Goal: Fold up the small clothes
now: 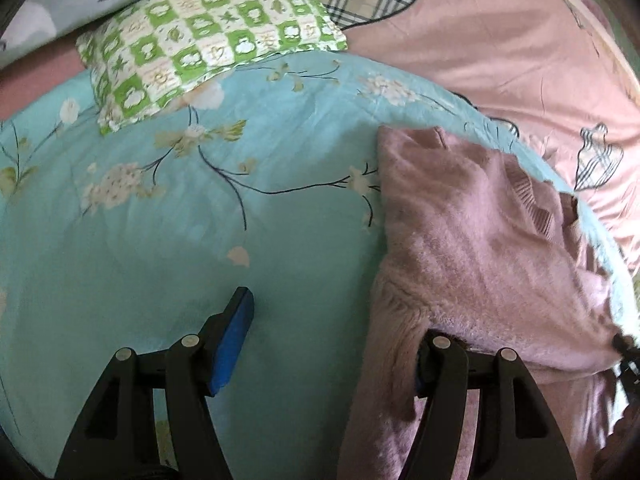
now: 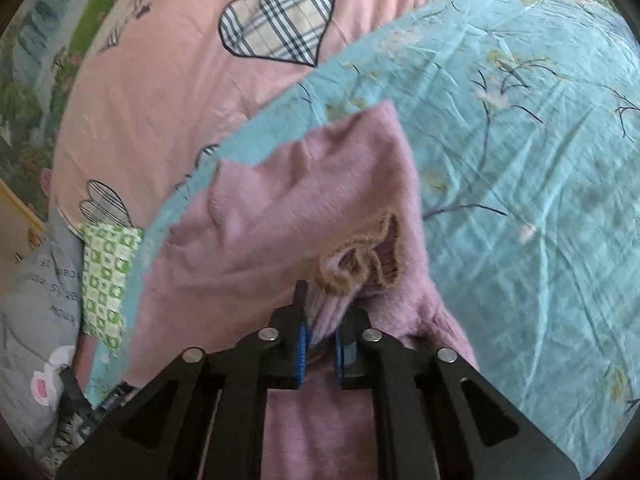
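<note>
A small pink fuzzy sweater (image 1: 480, 240) lies on a teal flowered blanket (image 1: 200, 220), toward its right side. My left gripper (image 1: 332, 320) stands open over the blanket. Its left blue pad (image 1: 232, 340) is bare, and the sweater's near edge drapes over its right finger. In the right wrist view the sweater (image 2: 300, 200) fills the middle, with a brown-trimmed opening (image 2: 360, 264) bunched just ahead of the fingers. My right gripper (image 2: 320, 320) is shut on a fold of the pink knit right below that trim.
A green checked pillow (image 1: 208, 36) rests on the blanket's far edge, with a grey printed pillow (image 1: 60, 0) behind it. A pink sheet with plaid hearts (image 1: 500, 52) spreads beyond the blanket. The teal blanket (image 2: 520, 160) stretches away to the right of the sweater.
</note>
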Demonstrator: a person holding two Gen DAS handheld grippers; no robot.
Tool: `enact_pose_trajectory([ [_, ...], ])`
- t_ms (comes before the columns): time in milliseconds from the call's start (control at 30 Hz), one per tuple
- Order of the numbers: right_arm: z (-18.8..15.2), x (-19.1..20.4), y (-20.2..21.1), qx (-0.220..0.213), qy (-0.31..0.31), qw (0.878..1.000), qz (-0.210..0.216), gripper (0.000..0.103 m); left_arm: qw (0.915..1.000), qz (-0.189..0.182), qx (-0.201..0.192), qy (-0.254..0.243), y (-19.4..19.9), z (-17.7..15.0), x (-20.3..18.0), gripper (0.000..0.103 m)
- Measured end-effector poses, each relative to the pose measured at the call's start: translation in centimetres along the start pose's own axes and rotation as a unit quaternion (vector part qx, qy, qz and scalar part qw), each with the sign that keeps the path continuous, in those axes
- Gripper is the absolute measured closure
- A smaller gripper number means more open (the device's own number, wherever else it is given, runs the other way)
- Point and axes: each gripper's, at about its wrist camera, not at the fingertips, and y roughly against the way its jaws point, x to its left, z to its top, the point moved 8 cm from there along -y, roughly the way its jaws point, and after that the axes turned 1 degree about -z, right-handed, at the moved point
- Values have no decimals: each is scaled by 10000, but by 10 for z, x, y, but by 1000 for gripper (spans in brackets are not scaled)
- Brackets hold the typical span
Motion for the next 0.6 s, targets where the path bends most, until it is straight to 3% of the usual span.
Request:
enact_pose_trajectory([
  [133,-5,-6,9,-12,69,9999,-135,78,9984,-396,6,407,6,-2,11,37],
  [233,-8,-11,24,-174,53,9991,-383,73,9946,-779,6,688,13,-6,19,37],
  [333,-5,-13,45,-452,46,9965,-698,61,9925,-963,7,754,20,-12,23,37],
  [467,1,22,62,-673,301,9969,-276,59,9921,-1003,13,750,25,-17,25,37],
  [600,-6,99,40,-136,1029,9935,478,57,9933,-951,14,652,28,-21,24,37],
])
